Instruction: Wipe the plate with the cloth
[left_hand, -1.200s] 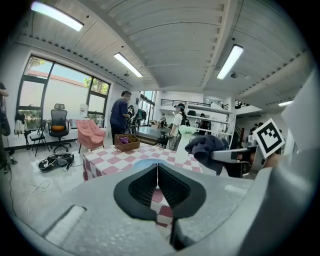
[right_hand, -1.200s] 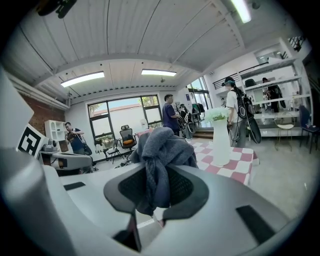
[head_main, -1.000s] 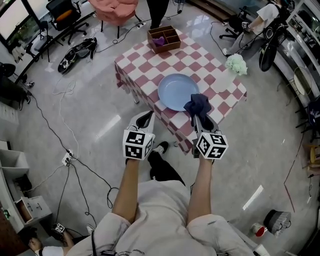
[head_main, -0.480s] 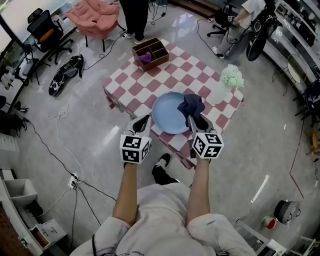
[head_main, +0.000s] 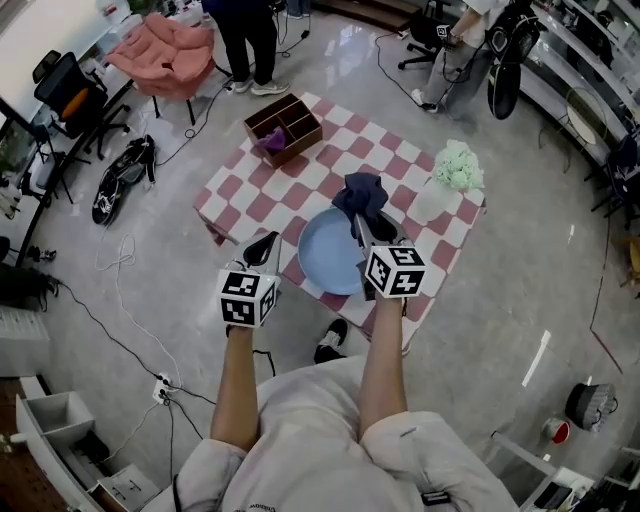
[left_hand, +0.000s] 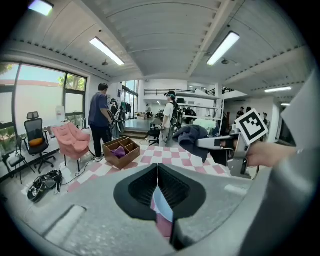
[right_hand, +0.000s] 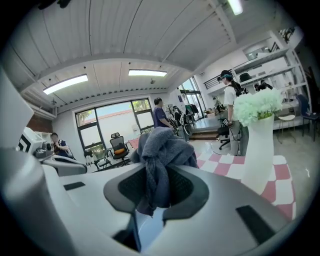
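Observation:
A light blue plate (head_main: 330, 255) lies on the pink-and-white checkered table (head_main: 250, 195), near its front edge. My right gripper (head_main: 358, 222) is shut on a dark blue cloth (head_main: 361, 192), which bunches above the plate's far right rim. In the right gripper view the cloth (right_hand: 162, 150) hangs between the jaws of the gripper (right_hand: 157, 187), with the plate (right_hand: 150, 226) below. My left gripper (head_main: 265, 244) hovers at the plate's left side, jaws pressed together and holding nothing. The left gripper view shows that gripper (left_hand: 157, 182) with a sliver of plate (left_hand: 163, 206) beneath it.
A wooden divided box (head_main: 283, 125) with a purple item stands at the table's far left. At the right corner is a white vase (head_main: 437, 198) of pale green flowers (head_main: 458, 165). A person (head_main: 245, 35) and a pink chair (head_main: 160, 55) are beyond the table. Cables lie on the floor.
My right gripper has carried the cloth from the plate's right rim toward its far rim. Both grippers now sit closer over the table, and the left one has reached the plate's side.

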